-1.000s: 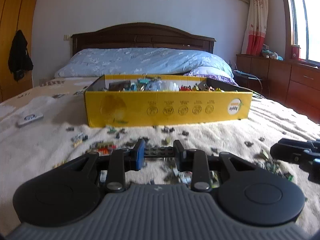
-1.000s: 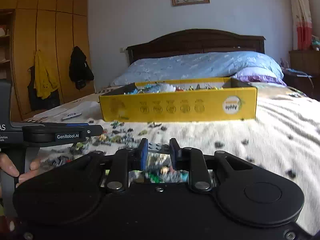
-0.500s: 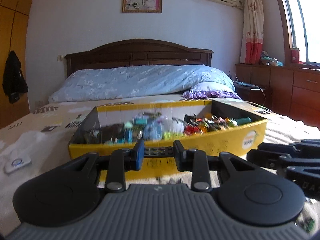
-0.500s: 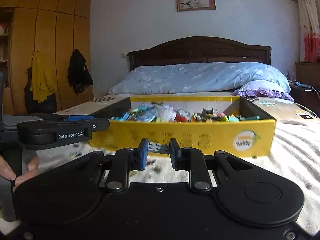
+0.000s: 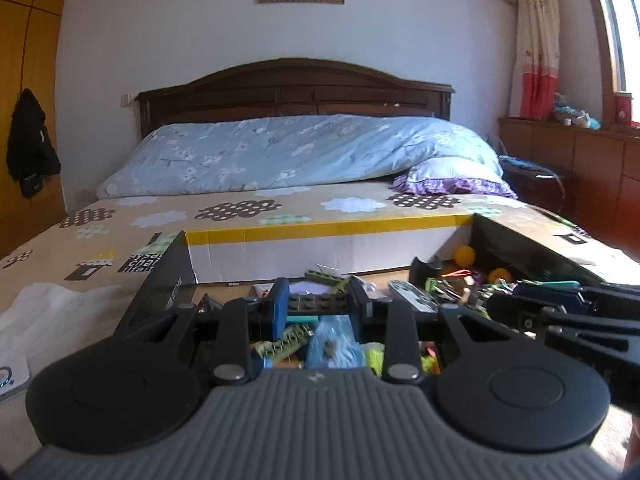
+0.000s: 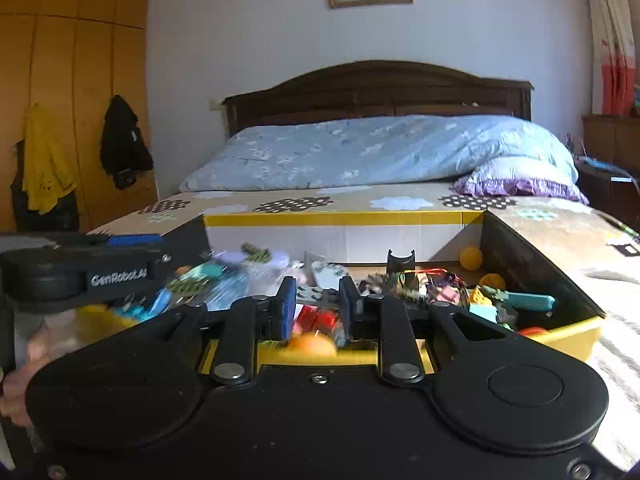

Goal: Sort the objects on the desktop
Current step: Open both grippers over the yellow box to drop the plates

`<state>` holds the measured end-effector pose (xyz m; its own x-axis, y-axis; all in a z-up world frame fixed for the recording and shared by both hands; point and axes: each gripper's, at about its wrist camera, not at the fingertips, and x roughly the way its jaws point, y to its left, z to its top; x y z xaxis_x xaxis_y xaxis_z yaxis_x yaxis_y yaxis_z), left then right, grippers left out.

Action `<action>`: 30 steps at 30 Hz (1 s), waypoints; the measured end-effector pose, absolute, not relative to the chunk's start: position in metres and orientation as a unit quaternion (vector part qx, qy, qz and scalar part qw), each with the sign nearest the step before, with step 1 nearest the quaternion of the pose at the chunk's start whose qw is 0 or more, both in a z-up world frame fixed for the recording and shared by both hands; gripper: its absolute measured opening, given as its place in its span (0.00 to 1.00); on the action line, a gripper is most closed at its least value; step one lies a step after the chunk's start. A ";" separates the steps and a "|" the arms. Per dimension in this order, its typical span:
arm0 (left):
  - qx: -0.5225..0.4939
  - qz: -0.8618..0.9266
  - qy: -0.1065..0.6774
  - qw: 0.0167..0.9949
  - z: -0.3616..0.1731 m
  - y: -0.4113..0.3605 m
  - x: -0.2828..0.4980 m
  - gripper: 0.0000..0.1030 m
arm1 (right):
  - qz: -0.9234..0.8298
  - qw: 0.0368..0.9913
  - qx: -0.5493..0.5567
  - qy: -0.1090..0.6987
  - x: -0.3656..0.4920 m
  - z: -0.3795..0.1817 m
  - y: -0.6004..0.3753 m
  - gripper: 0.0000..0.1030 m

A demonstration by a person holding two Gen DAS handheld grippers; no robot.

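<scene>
My left gripper (image 5: pixel 318 300) is shut on a dark grey studded brick (image 5: pixel 318 303), held level over the open yellow cardboard box (image 5: pixel 320 234). My right gripper (image 6: pixel 318 294) is shut on a light grey studded brick (image 6: pixel 318 293), above the box's near wall (image 6: pixel 576 330). The box holds several mixed small toys, orange balls (image 6: pixel 471 257) and bricks. The right gripper's body (image 5: pixel 568 316) shows at the right of the left wrist view. The left gripper's body (image 6: pixel 80 276) shows at the left of the right wrist view, with a hand (image 6: pixel 24 376) under it.
The box lies on a bed with a patterned sheet (image 5: pixel 240 210). A blue quilt (image 5: pixel 288 152), a purple pillow (image 5: pixel 452 180) and a dark headboard (image 5: pixel 296 88) are behind it. A white device (image 5: pixel 10 376) rests at the left edge. A wardrobe (image 6: pixel 72 92) stands left.
Both grippers have travelled forward and slightly up, from over the brick-strewn sheet to above the yellow box. Each keeps its brick. The box's inside now fills the lower view.
</scene>
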<state>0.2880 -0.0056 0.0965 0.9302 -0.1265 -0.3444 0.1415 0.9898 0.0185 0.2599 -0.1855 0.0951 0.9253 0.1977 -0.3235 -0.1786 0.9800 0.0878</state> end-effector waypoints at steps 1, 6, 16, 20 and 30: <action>0.022 -0.067 0.179 0.981 0.096 -0.006 0.295 0.34 | 0.092 0.980 0.035 0.172 0.270 0.095 -0.186 0.21; 0.027 -0.060 0.195 0.979 0.091 -0.007 0.315 0.57 | 0.068 0.980 0.033 0.182 0.303 0.088 -0.192 0.28; 0.035 -0.073 0.186 0.979 0.092 -0.012 0.291 0.79 | 0.076 0.982 0.050 0.165 0.287 0.088 -0.210 0.63; 0.021 -0.066 0.189 0.980 0.100 -0.009 0.271 0.80 | 0.071 0.983 0.035 0.165 0.263 0.097 -0.208 0.79; -0.003 -0.090 0.203 0.975 0.111 0.008 0.194 0.87 | 0.091 0.976 0.059 0.187 0.160 0.119 -0.220 0.92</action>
